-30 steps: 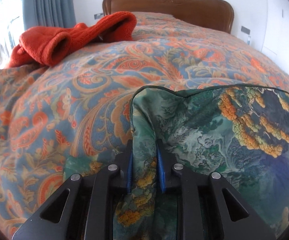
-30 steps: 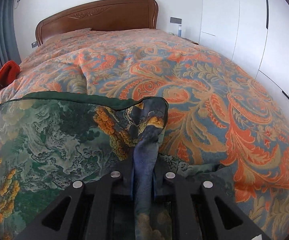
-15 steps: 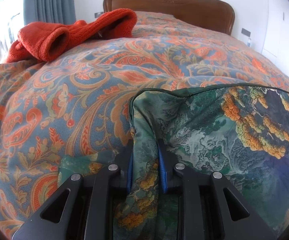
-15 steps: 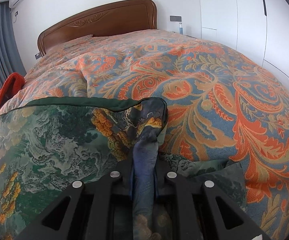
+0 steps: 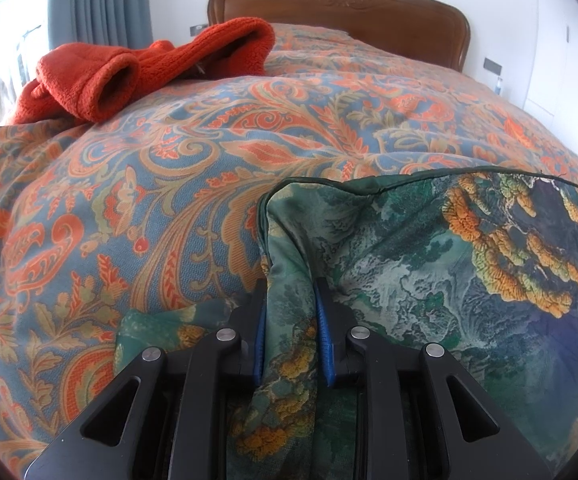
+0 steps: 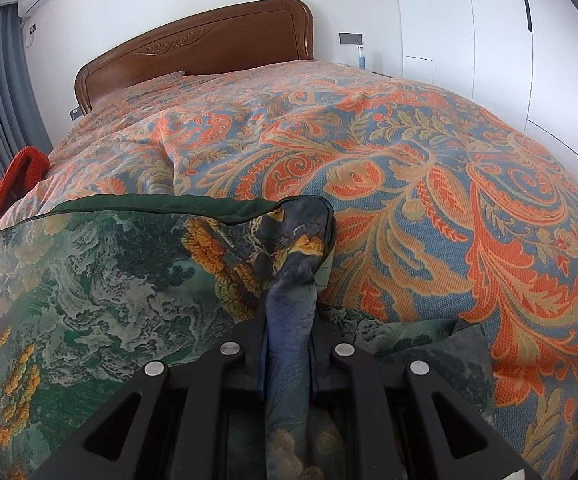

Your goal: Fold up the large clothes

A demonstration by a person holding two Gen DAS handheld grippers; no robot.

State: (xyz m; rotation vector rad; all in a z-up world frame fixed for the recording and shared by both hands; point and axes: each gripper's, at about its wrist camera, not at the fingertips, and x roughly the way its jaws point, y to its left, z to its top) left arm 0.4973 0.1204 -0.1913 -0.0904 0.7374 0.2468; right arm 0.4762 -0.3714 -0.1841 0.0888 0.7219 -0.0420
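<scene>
Silky green landscape-print garment (image 5: pixel 469 280), dark-piped along its far edge, is pinched at both corners by left gripper (image 5: pixel 291 300) and right gripper (image 6: pixel 289 304) over the woven paisley bedspread (image 5: pixel 169 168).

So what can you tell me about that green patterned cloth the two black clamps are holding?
The green garment looks like thin, silky fabric printed with dark green landscape swirls, orange-yellow clusters and blue patches, edged with dark green piping. It lies on the paisley bedspread, its upper edge stretched between two bunched corners. The left gripper is shut on one corner, the right gripper on the other. More of it lies crumpled beneath the grippers.
</scene>
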